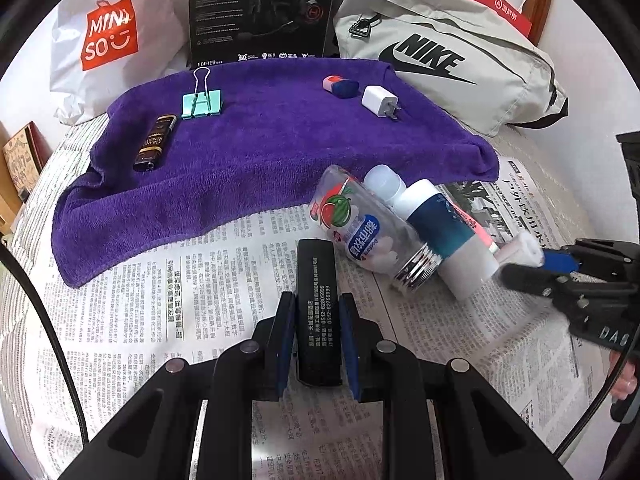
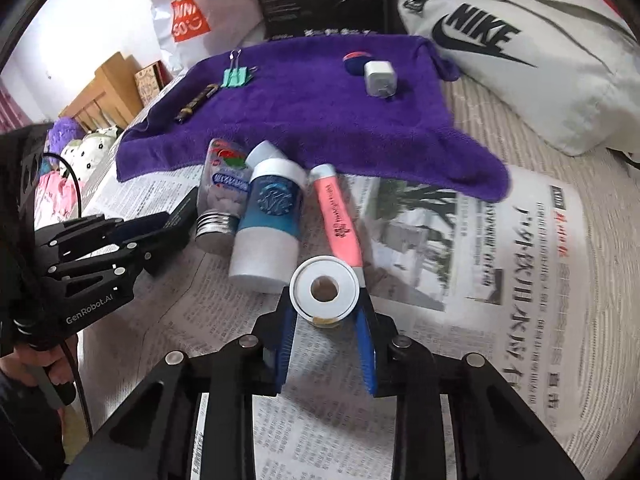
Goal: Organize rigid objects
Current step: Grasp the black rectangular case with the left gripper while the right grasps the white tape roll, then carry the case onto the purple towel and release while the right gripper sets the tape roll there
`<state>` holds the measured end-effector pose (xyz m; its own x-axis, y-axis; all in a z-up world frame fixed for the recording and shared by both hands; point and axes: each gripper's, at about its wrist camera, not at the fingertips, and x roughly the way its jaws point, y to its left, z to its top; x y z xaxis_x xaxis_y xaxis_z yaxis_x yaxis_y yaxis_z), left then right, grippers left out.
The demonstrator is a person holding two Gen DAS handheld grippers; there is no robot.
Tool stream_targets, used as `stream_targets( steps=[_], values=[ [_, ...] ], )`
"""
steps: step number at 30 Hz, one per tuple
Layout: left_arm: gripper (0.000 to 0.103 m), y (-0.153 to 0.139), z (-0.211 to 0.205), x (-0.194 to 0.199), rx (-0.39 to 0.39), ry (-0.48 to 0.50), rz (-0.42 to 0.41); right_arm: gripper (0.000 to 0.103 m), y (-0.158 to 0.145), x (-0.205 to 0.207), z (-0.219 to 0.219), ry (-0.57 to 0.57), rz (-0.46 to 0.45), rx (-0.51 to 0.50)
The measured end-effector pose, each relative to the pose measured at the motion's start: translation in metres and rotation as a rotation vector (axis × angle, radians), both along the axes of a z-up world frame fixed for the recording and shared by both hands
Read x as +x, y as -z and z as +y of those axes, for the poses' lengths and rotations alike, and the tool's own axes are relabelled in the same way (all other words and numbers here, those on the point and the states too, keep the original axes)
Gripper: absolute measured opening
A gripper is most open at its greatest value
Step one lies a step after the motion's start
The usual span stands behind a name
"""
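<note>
A black lighter is pinched between the left gripper's fingers above the newspaper. The right gripper pinches a white tape roll beside 2 lying bottles and the purple towel.

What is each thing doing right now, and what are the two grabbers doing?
left gripper: shut on black bar
black bar: gripped
right gripper: shut on white tape roll
white tape roll: gripped, hole facing camera
candy bottle: lying on newspaper, cap on
blue-and-white bottle: lying down
pink tube: lying flat
binder clip: on purple towel, handles up
white charger: on towel
</note>
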<state>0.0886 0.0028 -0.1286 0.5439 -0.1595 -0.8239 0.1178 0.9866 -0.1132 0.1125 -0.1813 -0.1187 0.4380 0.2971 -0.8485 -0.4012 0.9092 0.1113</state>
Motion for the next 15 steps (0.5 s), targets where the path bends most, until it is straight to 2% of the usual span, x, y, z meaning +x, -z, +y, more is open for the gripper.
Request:
stream_targets(
  steps=[4, 9, 15],
  values=[
    [0.021, 0.000, 0.000, -0.002, -0.003, -0.003, -0.007, 0.029, -0.008, -0.005, -0.019, 0.027, -0.016, -0.029],
    [0.021, 0.000, -0.003, -0.003, 0.015, -0.004, -0.014, 0.029, 0.001, 0.000, -0.029, 0.059, 0.001, -0.045],
    [0.021, 0.000, 0.003, -0.002, -0.026, -0.010, -0.010, 0.029, 0.003, -0.001, -0.028, 0.052, 0.003, -0.037]
  ],
)
